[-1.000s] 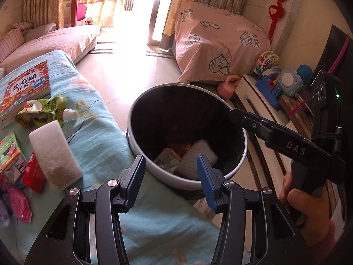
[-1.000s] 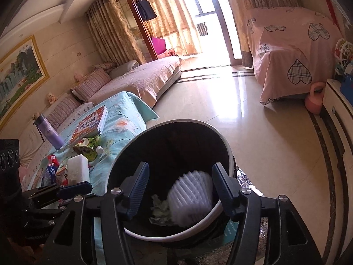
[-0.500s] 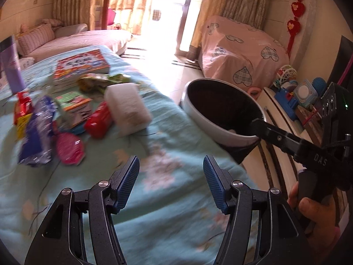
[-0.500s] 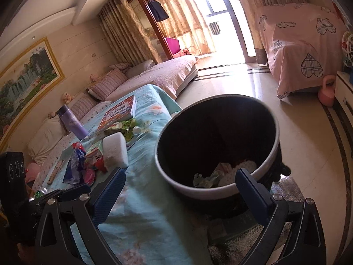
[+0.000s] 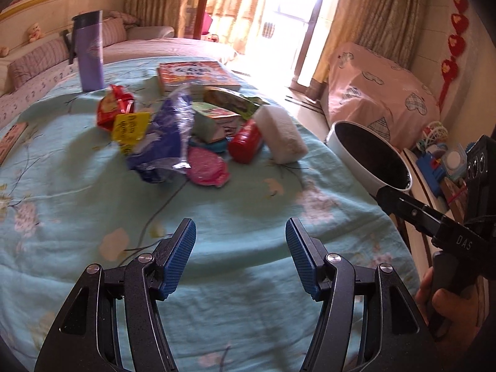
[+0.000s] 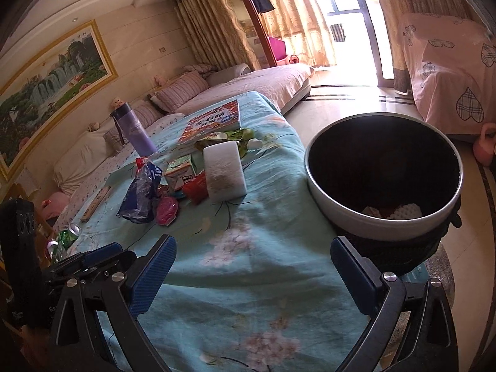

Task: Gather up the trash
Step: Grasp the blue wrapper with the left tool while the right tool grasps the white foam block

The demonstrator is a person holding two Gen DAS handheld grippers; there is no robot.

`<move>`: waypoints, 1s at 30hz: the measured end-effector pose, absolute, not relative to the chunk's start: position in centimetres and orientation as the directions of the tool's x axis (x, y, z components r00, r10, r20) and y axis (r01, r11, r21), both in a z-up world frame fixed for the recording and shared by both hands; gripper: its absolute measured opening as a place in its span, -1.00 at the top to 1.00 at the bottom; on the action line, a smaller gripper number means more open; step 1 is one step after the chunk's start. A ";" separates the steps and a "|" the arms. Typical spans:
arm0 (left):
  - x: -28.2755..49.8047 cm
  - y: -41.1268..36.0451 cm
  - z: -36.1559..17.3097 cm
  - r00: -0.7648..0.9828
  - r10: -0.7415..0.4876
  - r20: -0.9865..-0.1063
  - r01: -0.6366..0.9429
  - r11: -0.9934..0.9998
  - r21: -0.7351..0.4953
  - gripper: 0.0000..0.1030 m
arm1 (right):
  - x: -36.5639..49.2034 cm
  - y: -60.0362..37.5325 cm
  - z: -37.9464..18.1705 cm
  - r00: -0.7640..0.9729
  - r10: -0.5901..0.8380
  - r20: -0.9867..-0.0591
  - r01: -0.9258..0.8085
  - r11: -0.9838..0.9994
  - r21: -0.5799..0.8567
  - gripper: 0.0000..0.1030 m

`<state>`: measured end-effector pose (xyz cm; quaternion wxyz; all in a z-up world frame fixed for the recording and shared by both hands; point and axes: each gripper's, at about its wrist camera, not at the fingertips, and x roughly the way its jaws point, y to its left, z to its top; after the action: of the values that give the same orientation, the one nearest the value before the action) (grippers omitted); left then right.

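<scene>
Here the left gripper (image 5: 240,255) hovers low over the tabletop (image 5: 77,217) with its jaws spread and empty, aimed at the trash pile (image 5: 192,130) well ahead. The right gripper (image 6: 251,276), jaws likewise released, points between that pile and the trash bin (image 6: 383,183) beside the tabletop. Its body reads "DAS". The book (image 5: 197,76) bears unreadable print.

Sofa (image 6: 248,90) set below framed landscape painting (image 6: 46,90) | glare-washed, probably balcony door (image 6: 350,28) seen beyond sofa | tiled floor (image 6: 356,105) sunlit
</scene>
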<state>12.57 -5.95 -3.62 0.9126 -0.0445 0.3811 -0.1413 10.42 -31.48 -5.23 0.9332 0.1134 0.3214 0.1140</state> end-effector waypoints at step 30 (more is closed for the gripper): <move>17.4 -1.4 -2.9 0.691 -0.185 -0.698 0.100 0.982 -0.162 -0.41 | 16.1 -27.0 -6.1 0.709 0.340 -0.617 -0.206 0.938 0.281 -0.95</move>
<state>17.42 -1.38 -2.88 0.9179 -0.0555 0.3851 -0.0777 16.14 -27.03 -6.06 0.9195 0.0959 0.3510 0.1484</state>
